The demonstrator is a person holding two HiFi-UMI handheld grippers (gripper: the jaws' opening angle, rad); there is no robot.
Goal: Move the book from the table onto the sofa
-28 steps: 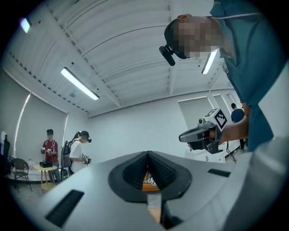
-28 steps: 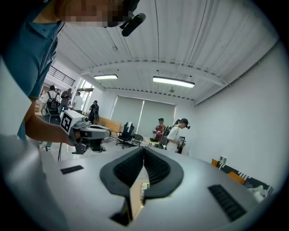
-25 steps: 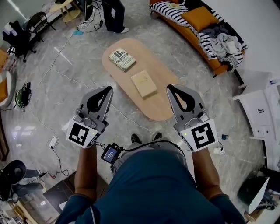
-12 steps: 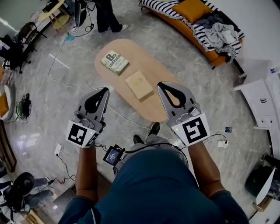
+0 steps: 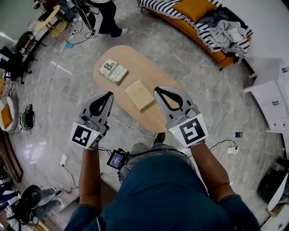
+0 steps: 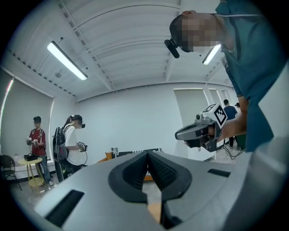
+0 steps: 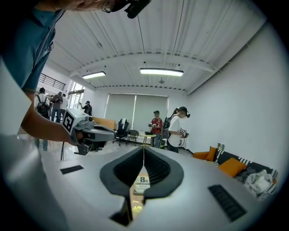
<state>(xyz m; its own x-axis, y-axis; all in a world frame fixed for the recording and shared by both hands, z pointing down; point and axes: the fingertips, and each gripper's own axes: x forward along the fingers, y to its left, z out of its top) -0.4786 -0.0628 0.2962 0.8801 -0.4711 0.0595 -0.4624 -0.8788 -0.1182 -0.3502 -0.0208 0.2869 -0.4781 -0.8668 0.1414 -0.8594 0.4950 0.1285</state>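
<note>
Nearest, a person's teal shirt (image 5: 158,189) fills the bottom of the head view, and both bare forearms reach forward.

Left gripper (image 5: 109,95): grey shell with a marker cube at the rear. Its ribbed black pads are pressed together and it is empty. It hangs over the grey marble floor (image 5: 67,103), just off the near-left edge of the table.

Right gripper (image 5: 159,91): its jaws are likewise closed tip to tip and grip nothing. In the head view the tips lie over the near-right part of the table top, just beside the tan book. Contact cannot be judged.

Oval light wooden low table (image 5: 151,67): two books lie flat on it, apart from each other.
- Plain pale tan squarish book (image 5: 139,94): sits mid-table, and no print can be made out on its cover.
- White-and-olive paperback (image 5: 113,71): has large black "8th confession" lettering, sits towards the far-left end and is turned at an angle. In the right gripper view it shows through the slit under the closed pads.

Orange sofa (image 5: 205,31): stands at the top right, well apart from the table. It carries a black-and-white striped throw, an orange cushion (image 5: 194,9) and a heap of grey clothes (image 5: 226,31). Both books are on the table.

Farthest, the dark-trousered legs of a standing person (image 5: 108,18) show at the top edge.
</note>
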